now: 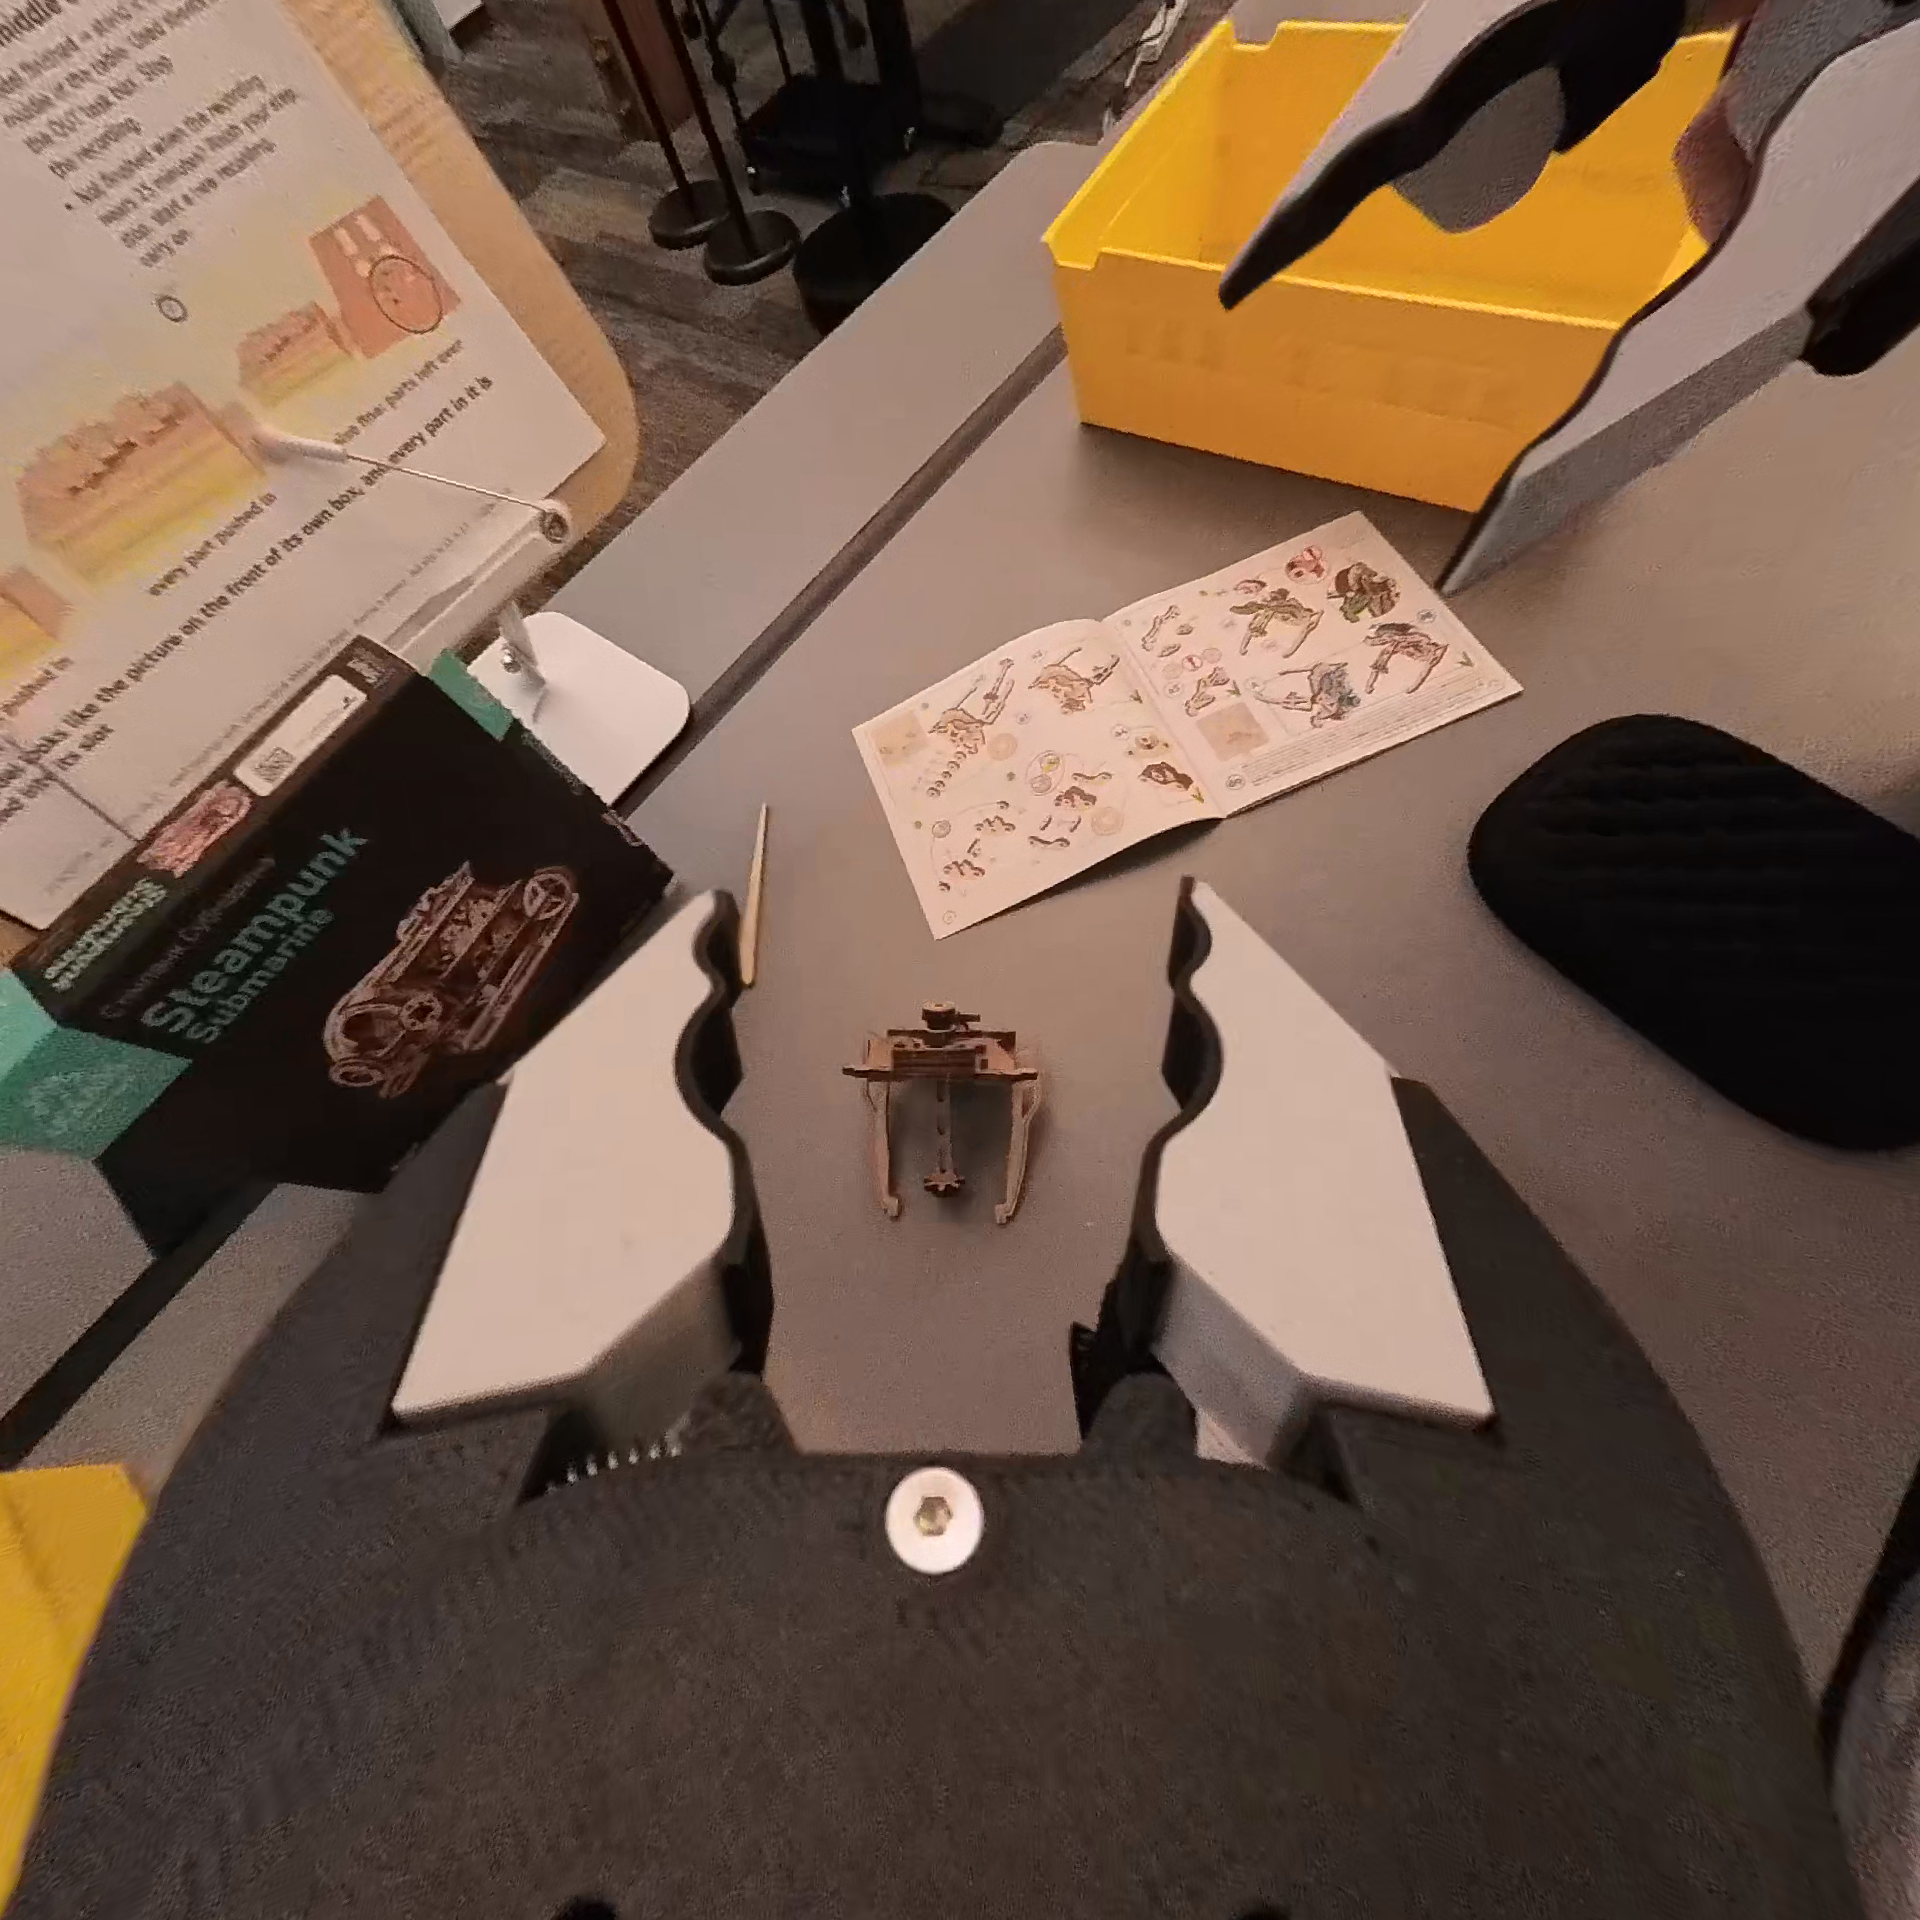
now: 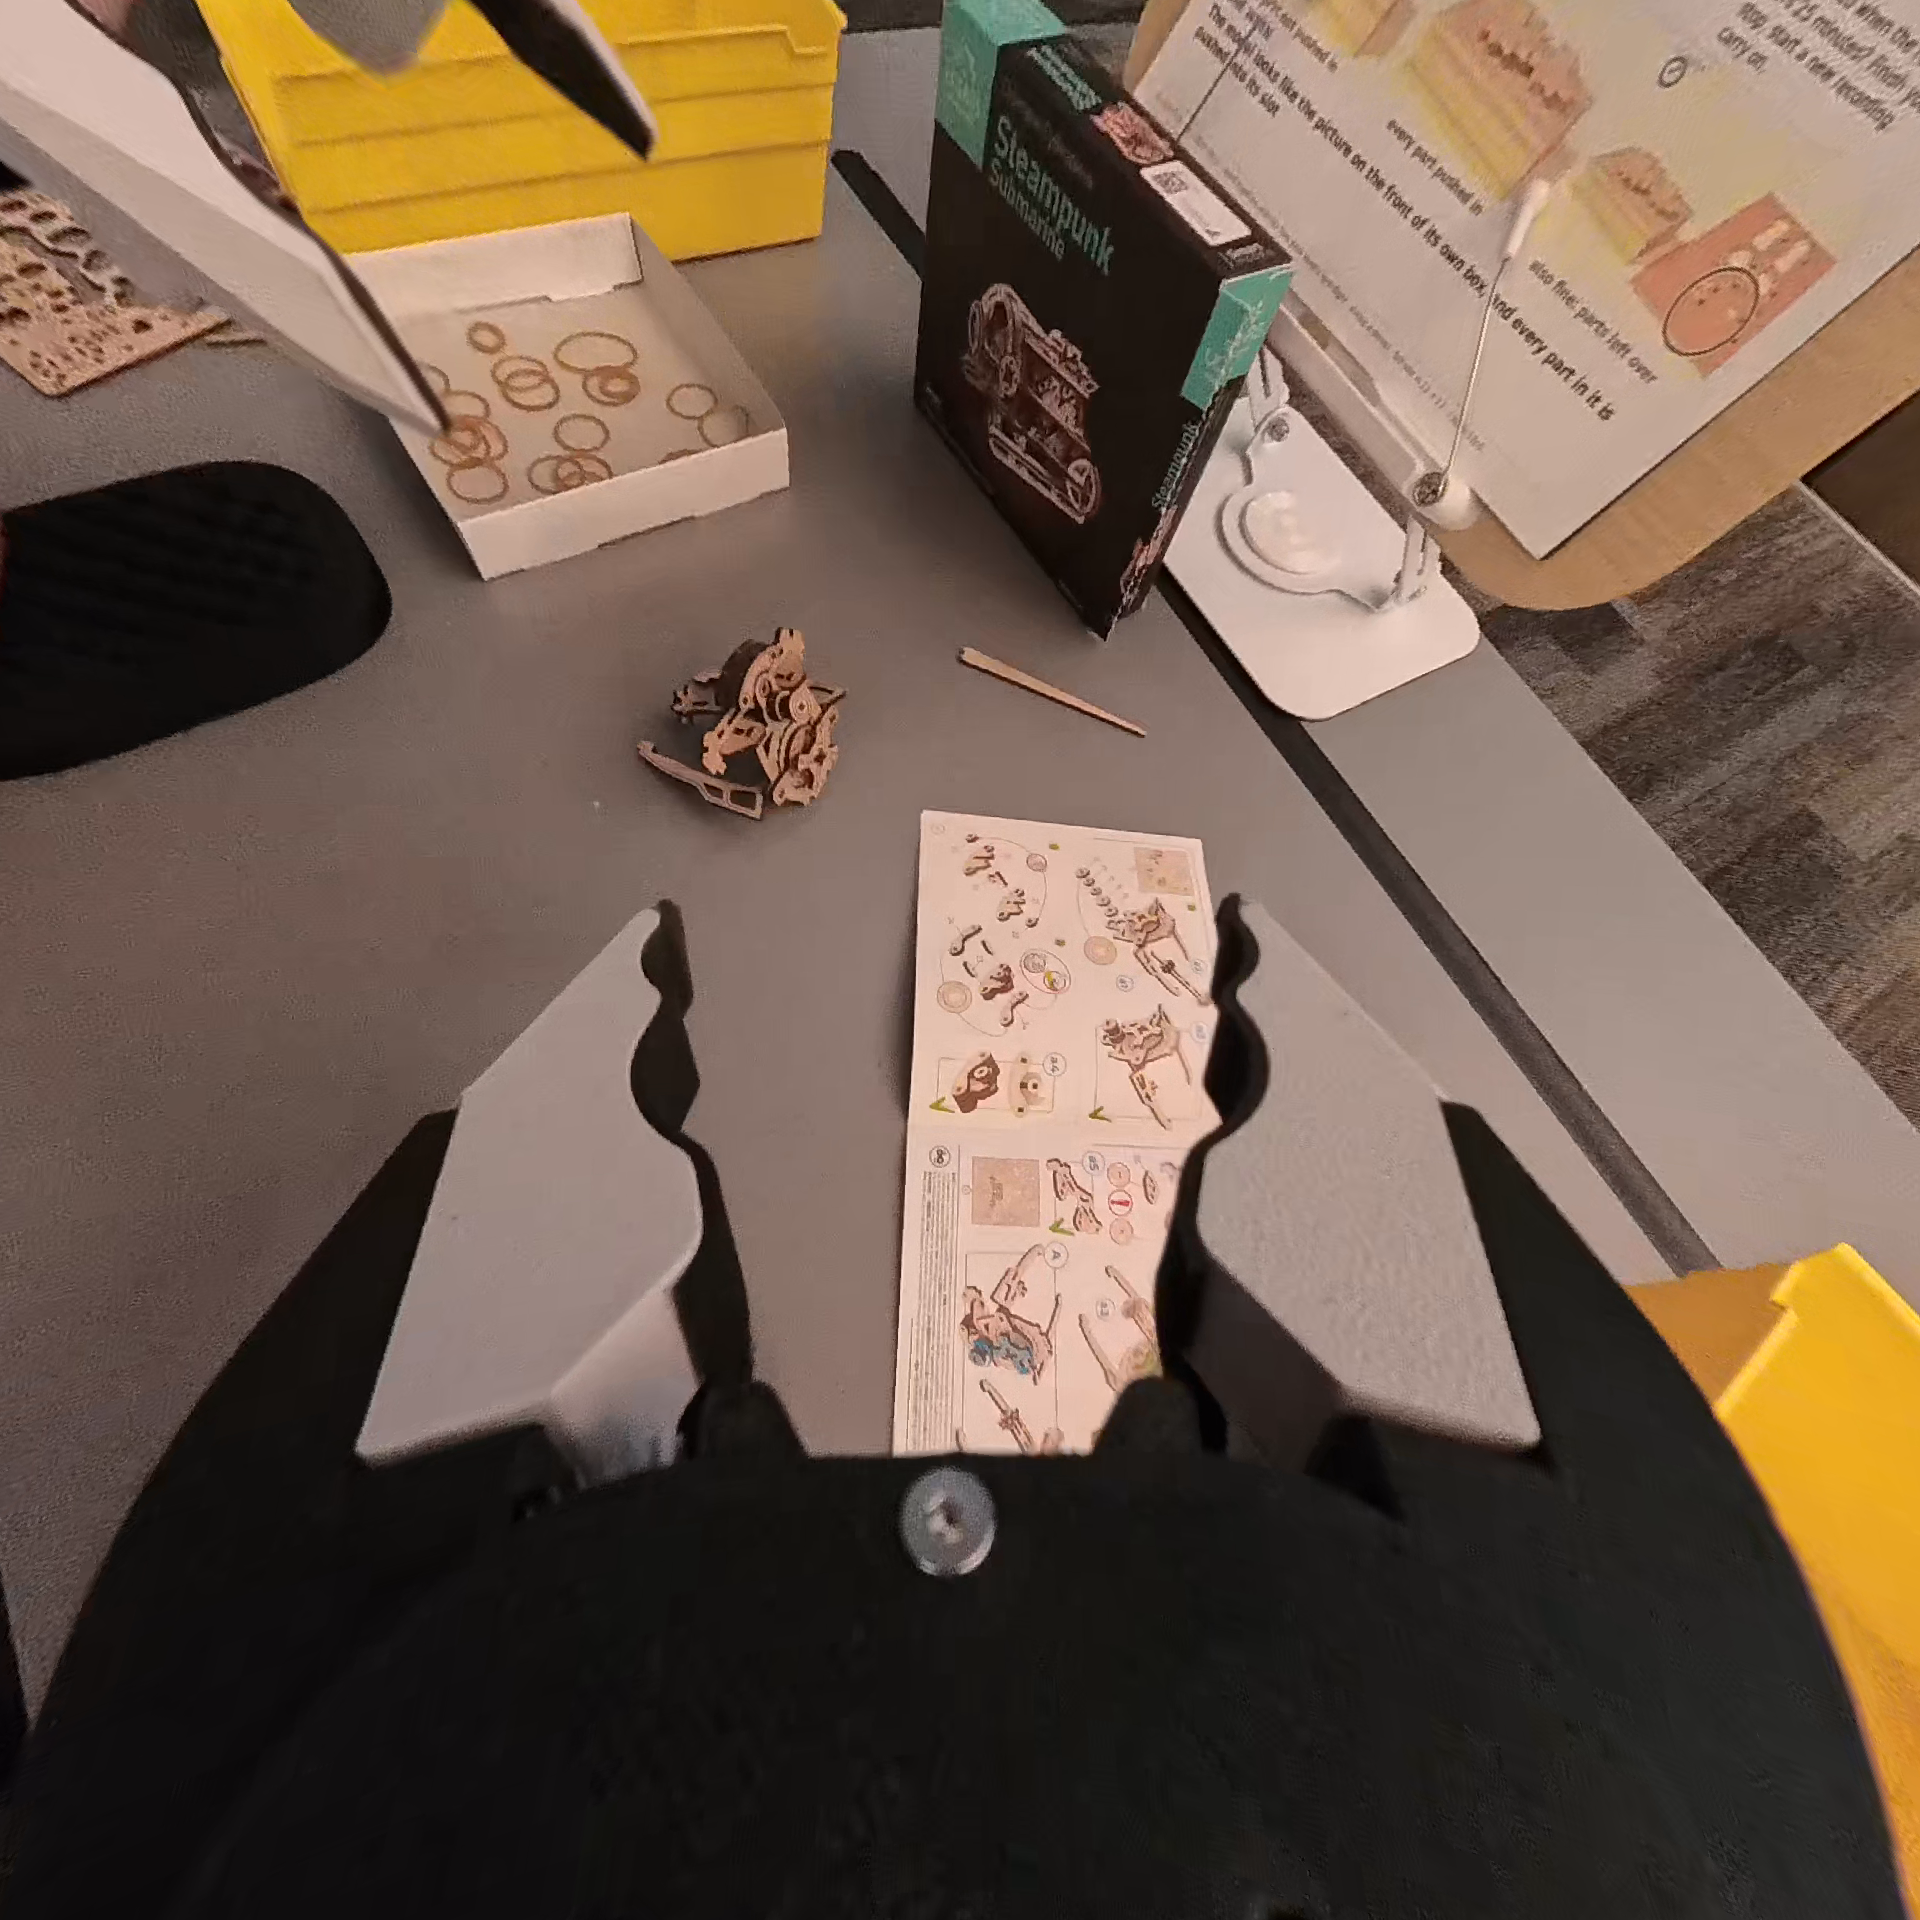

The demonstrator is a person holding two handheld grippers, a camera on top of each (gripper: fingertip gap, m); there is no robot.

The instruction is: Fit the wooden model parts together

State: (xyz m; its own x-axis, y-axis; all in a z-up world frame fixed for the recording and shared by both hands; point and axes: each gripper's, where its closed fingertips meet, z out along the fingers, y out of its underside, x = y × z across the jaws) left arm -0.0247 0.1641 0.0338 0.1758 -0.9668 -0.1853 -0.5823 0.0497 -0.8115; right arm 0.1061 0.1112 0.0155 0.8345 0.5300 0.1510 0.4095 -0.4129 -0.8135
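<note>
A small, partly built wooden model (image 1: 940,1101) lies on the grey table (image 1: 935,1330). In the left wrist view it shows between the fingers of my left gripper (image 1: 951,914), which is open, empty and held above it without touching. My right gripper (image 2: 948,914) is open and empty over an open instruction booklet (image 2: 1049,1091), with the model (image 2: 758,727) ahead and to the left. Each gripper shows in the other's view: the right (image 1: 1340,442) at top right, the left (image 2: 540,281) at top left, both open. A thin wooden stick (image 1: 755,894) lies next to the model.
A black model box (image 2: 1081,343) stands by the table's edge beside a white stand with an instruction board (image 2: 1558,208). A white tray (image 2: 623,520) holds several wooden rings. Also present are yellow bins (image 2: 540,135), a black pad (image 2: 177,613) and a punched wooden sheet (image 2: 62,312). My left tips are roughly 15 centimeters from the model (image 2: 758,727).
</note>
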